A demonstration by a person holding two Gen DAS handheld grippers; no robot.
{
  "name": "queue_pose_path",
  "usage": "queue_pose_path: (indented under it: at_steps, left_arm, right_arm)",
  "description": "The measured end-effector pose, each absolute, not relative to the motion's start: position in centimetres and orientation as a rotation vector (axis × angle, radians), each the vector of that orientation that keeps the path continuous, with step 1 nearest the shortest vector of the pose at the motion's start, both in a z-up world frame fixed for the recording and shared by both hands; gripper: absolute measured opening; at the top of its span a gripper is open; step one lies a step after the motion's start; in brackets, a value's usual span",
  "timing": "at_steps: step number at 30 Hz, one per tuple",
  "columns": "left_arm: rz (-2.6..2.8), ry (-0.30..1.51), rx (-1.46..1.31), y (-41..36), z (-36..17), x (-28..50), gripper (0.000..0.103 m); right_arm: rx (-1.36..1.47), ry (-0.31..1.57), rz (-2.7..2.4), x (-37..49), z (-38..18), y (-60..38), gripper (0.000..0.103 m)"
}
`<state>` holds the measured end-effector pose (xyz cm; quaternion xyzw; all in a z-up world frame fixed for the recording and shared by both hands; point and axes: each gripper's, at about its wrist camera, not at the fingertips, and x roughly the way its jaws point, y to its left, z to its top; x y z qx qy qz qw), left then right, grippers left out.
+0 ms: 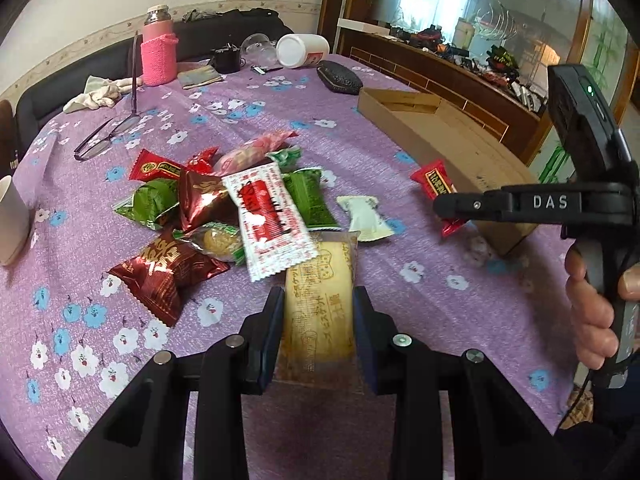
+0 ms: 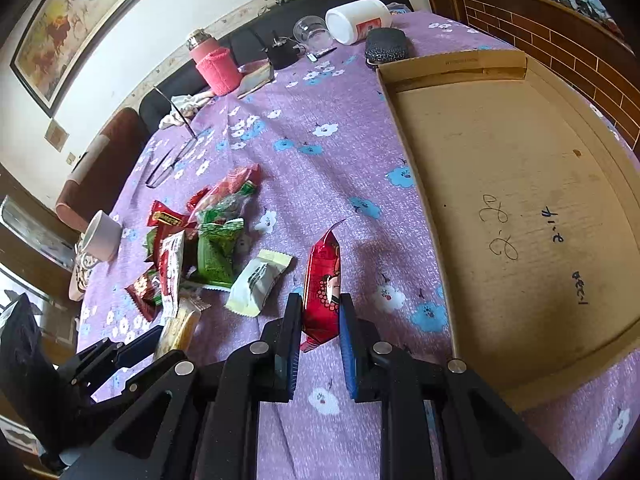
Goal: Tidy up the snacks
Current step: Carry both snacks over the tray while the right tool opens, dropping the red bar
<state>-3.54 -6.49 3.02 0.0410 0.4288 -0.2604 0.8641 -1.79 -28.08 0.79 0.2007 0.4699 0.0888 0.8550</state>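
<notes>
Right wrist view: my right gripper [image 2: 320,316] pinches a red snack packet [image 2: 322,280] tight, lifted off the purple tablecloth [image 2: 320,140] so I can carry it to the cardboard tray [image 2: 520,184] beside it (still empty). My left gripper [image 1: 318,320] squeezes a yellow wrapped cake [image 1: 320,300] by the snack pile [image 1: 224,216]. The cake's near end hides behind the jaws, and the packet writing is too blurry to read.

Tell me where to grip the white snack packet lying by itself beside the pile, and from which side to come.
Grip the white packet across its puffy middle, the claw closing on its two long sides, coming from above. It lies flat on the purple tablecloth, apart from the pile, so both long sides look free. Its crimped ends are thin and would likely slip.
</notes>
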Motion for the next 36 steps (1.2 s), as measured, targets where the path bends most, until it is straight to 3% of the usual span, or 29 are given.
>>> queue_pose_path:
  at_steps: [24,36]
  left_arm:
    - [-0.673,0.822,0.081,-15.1,8.3,-2.1,0.033]
    - [-0.723,0.783,0.096,-23.3,9.9,2.4,0.033]
  right_arm:
    - [0.520,0.855,0.176,-3.0,4.8,-34.9,0.019]
    - [0.593,0.805,0.067,1.9,5.5,-41.4,0.018]
